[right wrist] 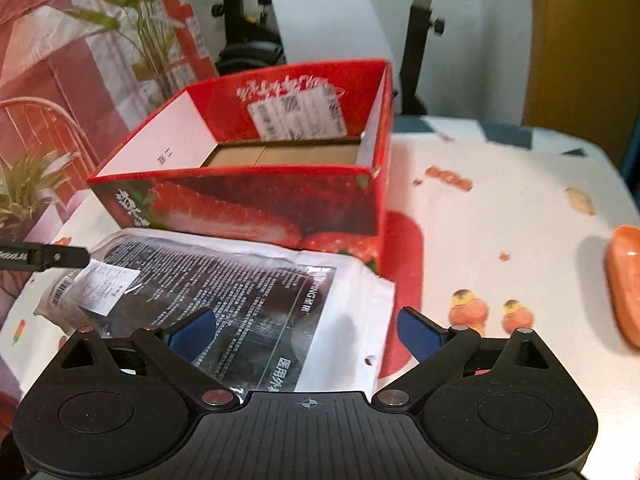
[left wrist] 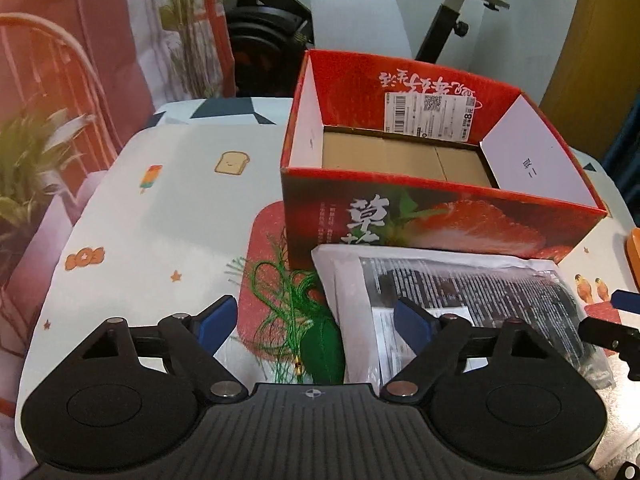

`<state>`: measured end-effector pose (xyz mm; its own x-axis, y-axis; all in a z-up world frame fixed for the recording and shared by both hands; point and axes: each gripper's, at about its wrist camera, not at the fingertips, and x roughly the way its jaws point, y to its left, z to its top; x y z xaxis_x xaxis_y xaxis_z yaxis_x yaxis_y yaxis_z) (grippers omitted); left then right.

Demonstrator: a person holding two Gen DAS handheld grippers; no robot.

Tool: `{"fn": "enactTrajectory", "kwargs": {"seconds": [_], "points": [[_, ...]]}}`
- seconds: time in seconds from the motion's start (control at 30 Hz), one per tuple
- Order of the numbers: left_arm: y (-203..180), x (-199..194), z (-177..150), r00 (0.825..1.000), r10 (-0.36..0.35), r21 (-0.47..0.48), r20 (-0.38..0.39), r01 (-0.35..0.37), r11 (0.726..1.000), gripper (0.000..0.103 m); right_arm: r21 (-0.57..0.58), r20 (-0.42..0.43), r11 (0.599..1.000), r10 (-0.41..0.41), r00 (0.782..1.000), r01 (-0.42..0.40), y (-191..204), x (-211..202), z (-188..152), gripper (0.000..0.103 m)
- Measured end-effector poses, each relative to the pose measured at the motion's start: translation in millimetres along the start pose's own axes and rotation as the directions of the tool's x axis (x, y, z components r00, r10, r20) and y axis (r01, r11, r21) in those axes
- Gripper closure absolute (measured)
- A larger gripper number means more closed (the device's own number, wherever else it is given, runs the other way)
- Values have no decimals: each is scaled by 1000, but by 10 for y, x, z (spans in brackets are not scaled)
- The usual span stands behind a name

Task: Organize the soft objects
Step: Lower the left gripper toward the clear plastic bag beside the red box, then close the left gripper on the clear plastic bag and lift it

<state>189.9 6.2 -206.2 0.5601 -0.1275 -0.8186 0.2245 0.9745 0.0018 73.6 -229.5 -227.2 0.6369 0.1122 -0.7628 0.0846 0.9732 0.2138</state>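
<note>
Packet (right wrist: 248,304) under right tool (right wrist: 308,330) (spread) — touching box (right wrist: 256,204)

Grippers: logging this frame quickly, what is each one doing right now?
Left gripper: open, holding nothing, above the green tassel ornament.
Right gripper: open, holding nothing, over the plastic packet.

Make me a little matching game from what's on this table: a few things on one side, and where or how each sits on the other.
Things:
1. strawberry box
2. plastic packet
3. green tassel ornament
4. orange object

States:
a. lying flat against the box's front
b. open on top, nothing inside
c. at the table's right edge
d. between the left gripper's fingers

Pairs: 1-b, 2-a, 3-d, 4-c
</note>
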Motion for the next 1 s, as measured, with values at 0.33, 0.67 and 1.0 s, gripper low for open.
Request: {"fn": "enactTrajectory", "kwargs": {"seconds": [0.33, 0.67, 1.0], "points": [[48, 230, 305, 993, -83, 72, -87, 89, 993, 22, 2, -137, 994, 107, 985, -108, -158, 373, 296, 20], [163, 540, 380, 960, -209, 9, -187, 215, 977, 30, 121, -250, 974, 214, 944, -189, -442, 749, 476, 19], [61, 576, 303, 931, -303, 1, -206, 309, 951, 34, 153, -274, 959, 273, 922, -238, -386, 858, 461, 16]]}}
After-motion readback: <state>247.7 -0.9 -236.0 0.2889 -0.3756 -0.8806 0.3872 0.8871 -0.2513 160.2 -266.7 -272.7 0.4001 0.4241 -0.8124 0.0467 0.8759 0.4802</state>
